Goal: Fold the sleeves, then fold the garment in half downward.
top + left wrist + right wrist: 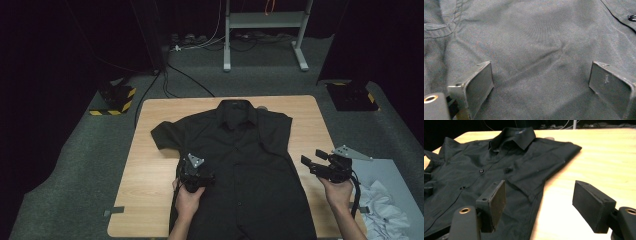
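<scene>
Gripper [540, 205] gapes wide over black shirt [486, 167] edge on table [604, 157].

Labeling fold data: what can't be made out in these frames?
- Black shirt hem: cut off by the high view's bottom edge.
- Its right sleeve: already folded over the front, underside hidden.
- Left gripper: the high view doesn't settle whether its jaws touch the cloth; in the left gripper view they stand apart over it.
- White cloth: crumpled, type unclear.
</scene>
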`<state>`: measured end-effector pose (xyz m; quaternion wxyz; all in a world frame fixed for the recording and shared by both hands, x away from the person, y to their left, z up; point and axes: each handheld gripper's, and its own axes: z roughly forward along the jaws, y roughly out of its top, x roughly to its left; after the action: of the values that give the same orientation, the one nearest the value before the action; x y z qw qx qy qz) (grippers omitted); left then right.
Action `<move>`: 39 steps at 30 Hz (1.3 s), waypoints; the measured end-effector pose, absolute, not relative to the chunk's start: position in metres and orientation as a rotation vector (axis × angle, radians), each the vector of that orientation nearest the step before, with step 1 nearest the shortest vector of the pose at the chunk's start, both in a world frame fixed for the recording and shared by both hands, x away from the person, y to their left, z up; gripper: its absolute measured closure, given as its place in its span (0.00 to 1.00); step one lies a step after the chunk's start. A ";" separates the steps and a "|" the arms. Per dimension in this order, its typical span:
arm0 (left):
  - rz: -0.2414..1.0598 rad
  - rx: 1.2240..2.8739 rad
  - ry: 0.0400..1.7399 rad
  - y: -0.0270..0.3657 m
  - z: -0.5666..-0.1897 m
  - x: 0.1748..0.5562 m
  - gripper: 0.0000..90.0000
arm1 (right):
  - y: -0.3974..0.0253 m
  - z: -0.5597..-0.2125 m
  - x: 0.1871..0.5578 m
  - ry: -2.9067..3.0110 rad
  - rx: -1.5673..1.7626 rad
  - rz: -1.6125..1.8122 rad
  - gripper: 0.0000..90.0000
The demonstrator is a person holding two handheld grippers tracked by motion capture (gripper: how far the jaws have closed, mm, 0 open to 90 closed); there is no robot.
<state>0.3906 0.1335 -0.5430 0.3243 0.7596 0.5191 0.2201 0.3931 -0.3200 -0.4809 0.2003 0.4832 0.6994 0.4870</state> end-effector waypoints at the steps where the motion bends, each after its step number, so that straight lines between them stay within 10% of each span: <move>1: 0.577 1.992 1.361 0.134 -0.543 0.391 0.06 | -0.320 -0.483 0.392 1.956 1.357 1.359 0.30; 39: 0.579 1.988 1.365 0.133 -0.543 0.391 0.07 | -0.311 -0.540 0.396 2.077 1.417 0.917 0.23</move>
<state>0.3908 0.1333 -0.5430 0.3247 0.7580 0.5207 0.2210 0.3955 -0.3111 -0.5402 0.2308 0.5153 0.7551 0.3333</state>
